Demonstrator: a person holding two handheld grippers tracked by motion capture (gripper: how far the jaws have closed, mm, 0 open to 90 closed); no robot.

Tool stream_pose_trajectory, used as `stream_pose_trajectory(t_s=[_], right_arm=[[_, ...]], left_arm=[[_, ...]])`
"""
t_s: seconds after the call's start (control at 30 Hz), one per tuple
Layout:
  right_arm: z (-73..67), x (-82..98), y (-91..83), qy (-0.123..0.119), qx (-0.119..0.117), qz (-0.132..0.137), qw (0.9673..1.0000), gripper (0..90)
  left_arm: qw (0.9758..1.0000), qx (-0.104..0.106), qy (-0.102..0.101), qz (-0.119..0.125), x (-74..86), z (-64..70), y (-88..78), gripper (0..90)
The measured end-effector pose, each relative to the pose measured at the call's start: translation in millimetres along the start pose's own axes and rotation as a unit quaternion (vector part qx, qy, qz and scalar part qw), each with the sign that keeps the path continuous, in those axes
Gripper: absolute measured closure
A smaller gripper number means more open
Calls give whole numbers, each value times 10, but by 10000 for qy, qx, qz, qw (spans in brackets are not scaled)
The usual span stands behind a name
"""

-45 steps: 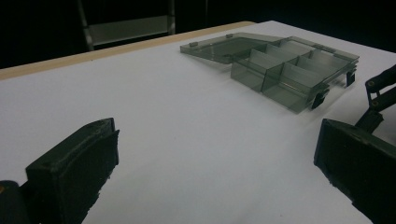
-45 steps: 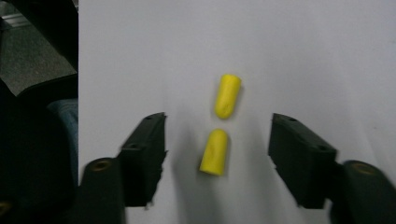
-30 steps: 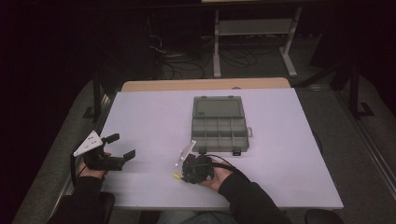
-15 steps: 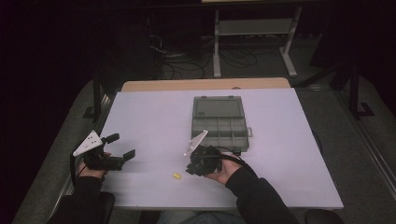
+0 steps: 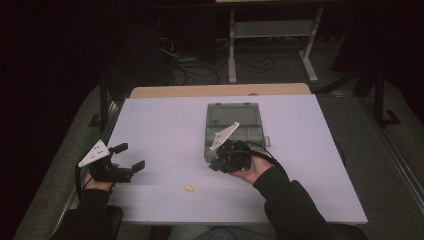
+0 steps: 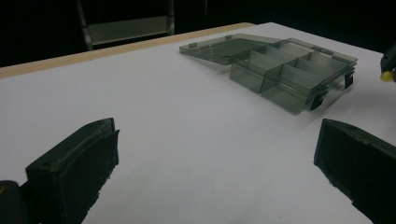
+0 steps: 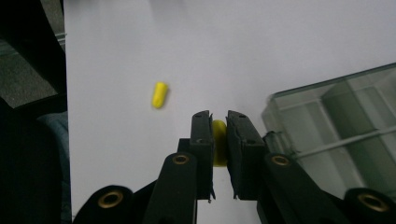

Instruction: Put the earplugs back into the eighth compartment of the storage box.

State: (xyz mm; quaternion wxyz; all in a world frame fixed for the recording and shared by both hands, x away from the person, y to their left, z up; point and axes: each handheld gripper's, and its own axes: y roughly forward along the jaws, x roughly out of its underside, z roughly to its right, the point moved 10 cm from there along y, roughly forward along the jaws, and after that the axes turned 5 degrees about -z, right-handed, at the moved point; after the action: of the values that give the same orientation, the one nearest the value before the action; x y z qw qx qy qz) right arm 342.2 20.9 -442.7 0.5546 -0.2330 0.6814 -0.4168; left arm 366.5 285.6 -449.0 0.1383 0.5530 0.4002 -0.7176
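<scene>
Reaching in from the near edge of the tabletop (image 5: 165, 120), my right forearm angles up and to the left, and my right hand (image 5: 255, 167) cradles the right claw (image 5: 220, 162) from below. That claw sits just beside the near edge of the grey compartment box (image 5: 235, 127), with its grey plate tilted up over the box.

Right claw state: narrow. In the right gripper view, its jaws are nearly closed on a small yellow capsule (image 7: 218, 140), which is pinched between the two inner faces. The capsule's lower part is hidden between the jaws. The box (image 7: 336, 130) lies just to the right of the jaws in that view, with its compartments uncovered.

A second yellow capsule (image 5: 189, 188) lies loose on the tabletop, near the front edge, between my two hands and apart from both claws. It is also seen in the right gripper view (image 7: 159, 94), left of the jaws.

My left hand (image 5: 100, 177) rests at the left front corner of the tabletop and holds the left claw (image 5: 131, 156) low and level.

Left claw state: wide. Its jaws stand far apart and hold nothing; bare tabletop lies between them. In the left gripper view, the box (image 6: 285, 70) lies well ahead, lid folded flat behind it.
</scene>
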Motion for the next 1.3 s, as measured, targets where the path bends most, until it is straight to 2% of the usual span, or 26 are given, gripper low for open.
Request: stream_pose_trajectory(t_s=[0.23,0.67,0.93,1.07,1.3], right_arm=[[139,68,-132,118,127,-24,9998,799],[334,200,-223,297,271,-81,9992,799],[535,338,-350,556,432,-37,9975,799],[591,386,-385,633,485,-42,9968,799],[759,522,-481,909,600,11,9940,798]], left_arm=[[10000,-6,-7,-12,4,-2,2,0],[10000,-17,-12,-22,6,-4,-1,0],[10000,-17,-20,-29,8,-4,-1,0],[10000,-14,-19,-31,9,-2,0,0],[10000,-15,-34,-27,8,-2,1,0]])
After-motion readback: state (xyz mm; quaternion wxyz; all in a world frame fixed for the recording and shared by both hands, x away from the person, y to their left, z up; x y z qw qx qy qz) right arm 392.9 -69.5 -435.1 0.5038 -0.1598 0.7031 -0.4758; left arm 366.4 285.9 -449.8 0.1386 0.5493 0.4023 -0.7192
